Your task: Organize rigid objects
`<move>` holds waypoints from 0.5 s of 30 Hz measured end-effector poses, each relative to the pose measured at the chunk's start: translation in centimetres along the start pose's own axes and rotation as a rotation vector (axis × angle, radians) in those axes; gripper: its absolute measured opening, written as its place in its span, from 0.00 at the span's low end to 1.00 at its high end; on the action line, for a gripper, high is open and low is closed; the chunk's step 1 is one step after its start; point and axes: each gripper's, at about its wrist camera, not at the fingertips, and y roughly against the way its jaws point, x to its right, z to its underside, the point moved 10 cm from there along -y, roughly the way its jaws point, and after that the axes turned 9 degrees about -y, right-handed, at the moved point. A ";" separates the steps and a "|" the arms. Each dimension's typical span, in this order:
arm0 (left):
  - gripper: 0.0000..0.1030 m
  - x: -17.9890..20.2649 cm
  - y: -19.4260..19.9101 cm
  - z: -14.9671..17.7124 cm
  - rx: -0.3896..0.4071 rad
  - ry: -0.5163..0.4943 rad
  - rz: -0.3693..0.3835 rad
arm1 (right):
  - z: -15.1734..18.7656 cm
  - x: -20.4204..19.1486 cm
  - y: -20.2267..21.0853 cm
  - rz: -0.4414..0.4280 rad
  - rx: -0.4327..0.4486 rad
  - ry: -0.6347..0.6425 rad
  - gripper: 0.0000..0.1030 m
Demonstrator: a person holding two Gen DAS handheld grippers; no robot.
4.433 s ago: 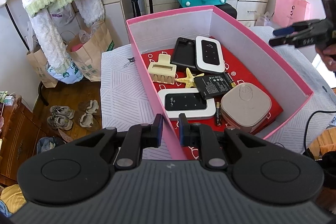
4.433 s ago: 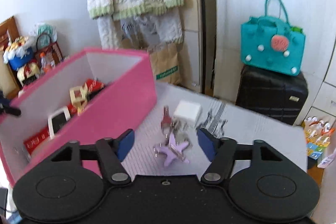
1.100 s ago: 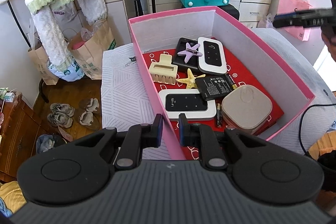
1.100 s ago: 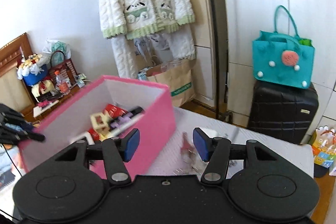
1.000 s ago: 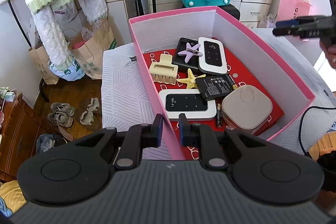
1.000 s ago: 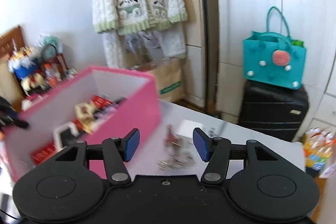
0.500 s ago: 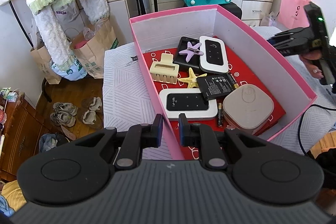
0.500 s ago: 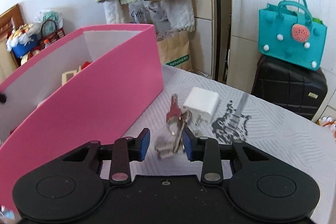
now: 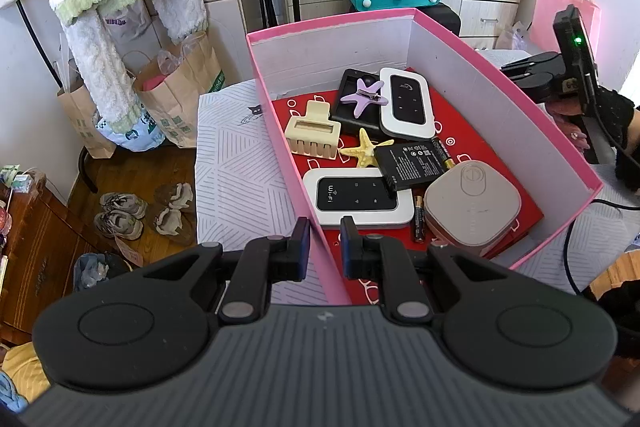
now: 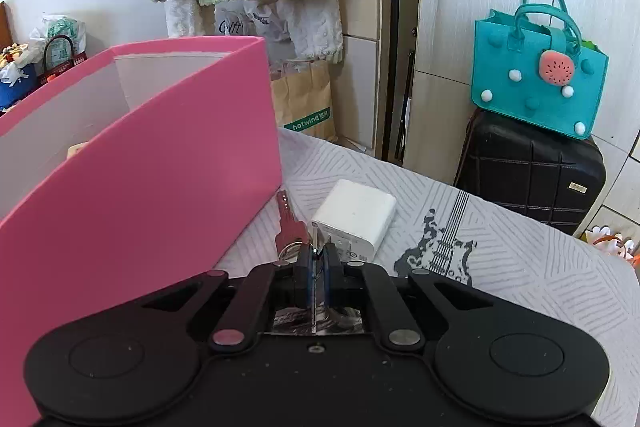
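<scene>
Keys [image 10: 289, 227] lie on the table [image 10: 520, 259] against the box's [image 10: 160, 187] outer wall, touching the charger [image 10: 354, 217]. Right gripper [image 10: 316, 267] is pinched nearly closed on a thin metal bit of the bunch, probably the ring. Left gripper [image 9: 324, 249] clamps the box's near wall, narrow gap. Judgement: bunch is light, stiff, slick metal and will dangle and swing; hold at the ring, lift slow. Charger still to go, blocky, grip across its flat sides

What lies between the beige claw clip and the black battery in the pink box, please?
A yellow starfish clip, seen in the left wrist view.
</scene>
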 end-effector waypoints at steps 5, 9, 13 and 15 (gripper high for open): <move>0.13 0.1 0.0 0.0 0.001 0.003 0.001 | 0.3 -0.3 0.5 -0.015 -0.016 -0.005 0.07; 0.13 0.0 0.0 0.0 0.001 0.001 0.000 | 0.7 -0.1 0.9 0.000 -0.013 -0.007 0.06; 0.13 0.0 0.0 0.0 0.000 0.001 0.002 | 0.4 -0.2 1.9 -0.026 0.008 -0.033 0.03; 0.13 0.0 0.0 0.0 0.001 0.003 0.003 | 0.3 -0.4 2.4 -0.026 0.011 -0.016 0.03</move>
